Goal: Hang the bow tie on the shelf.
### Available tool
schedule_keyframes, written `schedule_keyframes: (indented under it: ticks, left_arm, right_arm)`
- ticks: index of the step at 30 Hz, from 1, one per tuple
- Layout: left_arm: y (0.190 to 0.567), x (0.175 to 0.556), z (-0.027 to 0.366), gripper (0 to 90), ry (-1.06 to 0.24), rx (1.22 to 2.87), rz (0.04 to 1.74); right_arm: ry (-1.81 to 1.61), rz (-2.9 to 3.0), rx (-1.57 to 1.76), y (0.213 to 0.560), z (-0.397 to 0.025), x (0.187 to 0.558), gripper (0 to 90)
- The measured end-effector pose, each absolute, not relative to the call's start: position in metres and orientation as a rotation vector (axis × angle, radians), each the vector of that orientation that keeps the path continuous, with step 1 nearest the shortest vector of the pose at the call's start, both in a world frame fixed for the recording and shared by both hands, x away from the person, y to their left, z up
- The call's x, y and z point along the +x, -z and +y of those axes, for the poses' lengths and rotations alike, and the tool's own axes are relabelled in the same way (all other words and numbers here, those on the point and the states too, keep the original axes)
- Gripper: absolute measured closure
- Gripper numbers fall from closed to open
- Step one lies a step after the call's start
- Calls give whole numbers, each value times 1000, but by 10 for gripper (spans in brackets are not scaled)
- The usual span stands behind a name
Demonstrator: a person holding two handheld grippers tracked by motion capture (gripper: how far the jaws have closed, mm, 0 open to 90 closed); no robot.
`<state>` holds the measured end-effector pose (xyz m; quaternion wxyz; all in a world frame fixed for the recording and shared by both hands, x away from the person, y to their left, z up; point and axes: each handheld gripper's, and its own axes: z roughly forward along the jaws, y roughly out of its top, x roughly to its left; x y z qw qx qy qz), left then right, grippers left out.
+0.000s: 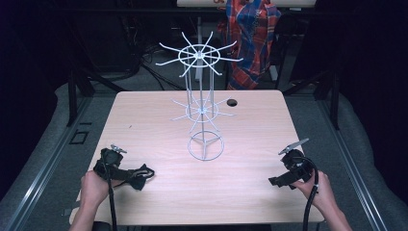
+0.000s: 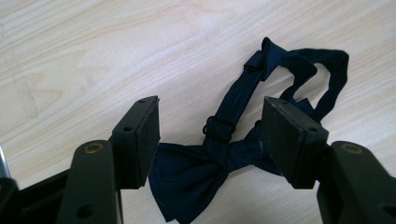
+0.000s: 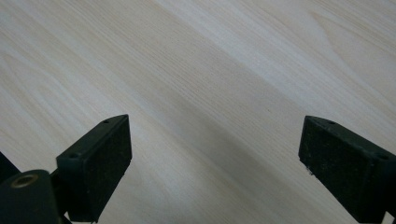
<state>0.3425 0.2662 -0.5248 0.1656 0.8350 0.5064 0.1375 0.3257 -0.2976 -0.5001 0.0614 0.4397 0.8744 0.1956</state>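
At lower left of the high view, the left gripper [image 1: 126,174] hovers over a dark bow tie [image 2: 219,163] lying flat on the table [image 1: 250,139], its jaws spread either side of the knot. The right gripper [image 1: 279,182], at lower right, is spread over bare wood. Closing too high could catch only the loose strap [image 2: 303,70], leaving the bow dangling and apt to snag the wire rack [image 1: 202,96].

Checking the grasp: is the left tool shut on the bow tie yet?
No, open. The left tool has its pads apart on either side of the bow tie, which lies flat on the table.
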Motion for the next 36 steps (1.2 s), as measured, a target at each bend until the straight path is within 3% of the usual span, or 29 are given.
schedule_keyframes:
  ticks: [10,26,36]
  left_arm:
    - [537,361,250,462,-354,2519,1363]
    - [544,368,234,595,-280,2572,1252]
    - [548,373,219,808,-311,2643,1169]
  right_arm:
    - [-610,2648,1336,502,-296,325,101]
    - [-611,2645,1356,504,-295,326,107]
    - [-592,2661,1345,504,-296,327,116]
